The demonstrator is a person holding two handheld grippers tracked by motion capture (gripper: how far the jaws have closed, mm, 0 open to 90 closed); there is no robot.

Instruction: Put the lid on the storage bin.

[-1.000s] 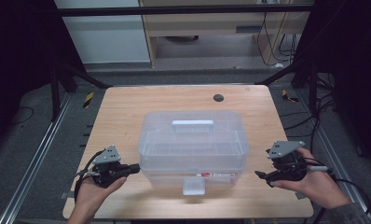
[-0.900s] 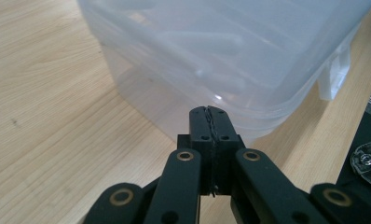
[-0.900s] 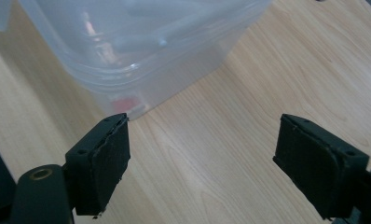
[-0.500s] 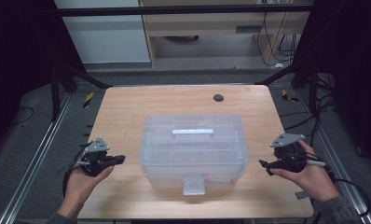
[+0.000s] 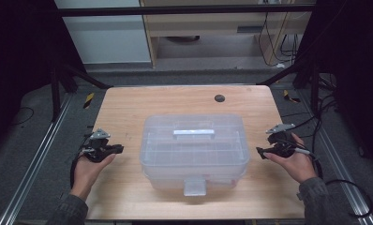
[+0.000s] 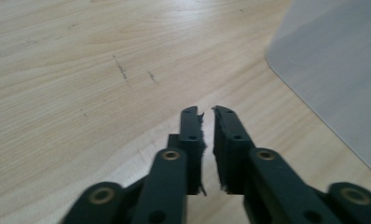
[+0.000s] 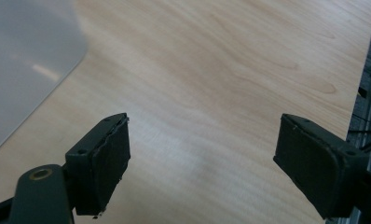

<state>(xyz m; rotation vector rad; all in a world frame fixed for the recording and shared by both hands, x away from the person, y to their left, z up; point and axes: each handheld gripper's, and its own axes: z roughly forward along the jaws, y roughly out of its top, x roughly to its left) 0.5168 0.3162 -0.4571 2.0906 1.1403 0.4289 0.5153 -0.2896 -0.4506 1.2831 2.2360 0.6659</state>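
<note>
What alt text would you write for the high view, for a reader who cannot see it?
A clear plastic box with a lid sits mid-table, a hand-held tool at each side: left tool, right tool. Neither touches it. A small dark disc lies near the far edge.

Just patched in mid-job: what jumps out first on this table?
A big clear plastic storage box with a handle on its lid sits mid-table. The left gripper and right gripper flank it, apart from its sides; the left fingers have just been opening with nothing between them, the right stand wide and empty. A small dark disc lies near the far edge.
</note>
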